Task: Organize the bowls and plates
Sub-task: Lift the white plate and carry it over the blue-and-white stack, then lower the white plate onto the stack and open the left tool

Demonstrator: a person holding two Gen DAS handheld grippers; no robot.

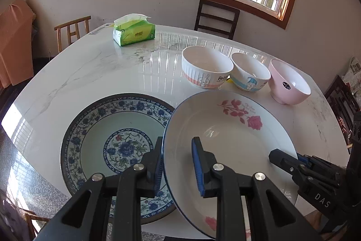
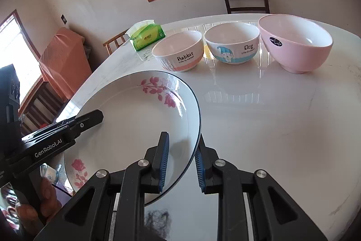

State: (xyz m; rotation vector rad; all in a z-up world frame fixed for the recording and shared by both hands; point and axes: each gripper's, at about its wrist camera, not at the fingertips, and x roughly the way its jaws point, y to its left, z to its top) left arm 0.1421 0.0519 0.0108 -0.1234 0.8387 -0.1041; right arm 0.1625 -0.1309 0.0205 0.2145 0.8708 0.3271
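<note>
Marble surface (image 1: pixel 94 64), rose plate (image 1: pixel 227 128) lifted.
My left tongs (image 1: pixel 178 164) and right tongs (image 2: pixel 181 162) each clamp its rim, overlapping the blue-patterned plate (image 1: pixel 99 128).

Open table (image 2: pixel 259 119) is seen right of the rose plate (image 2: pixel 135 119); the far side is blocked by three bowls (image 2: pixel 232 44), the left by the blue plate (image 1: pixel 94 128).

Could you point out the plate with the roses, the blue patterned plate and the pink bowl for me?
rose plate (image 1: pixel 225 128), left wrist view, on its white middle.
blue plate (image 1: pixel 126 148), left wrist view, on the centre flower.
pink bowl (image 2: pixel 300 53), right wrist view, on its outer side.
</note>
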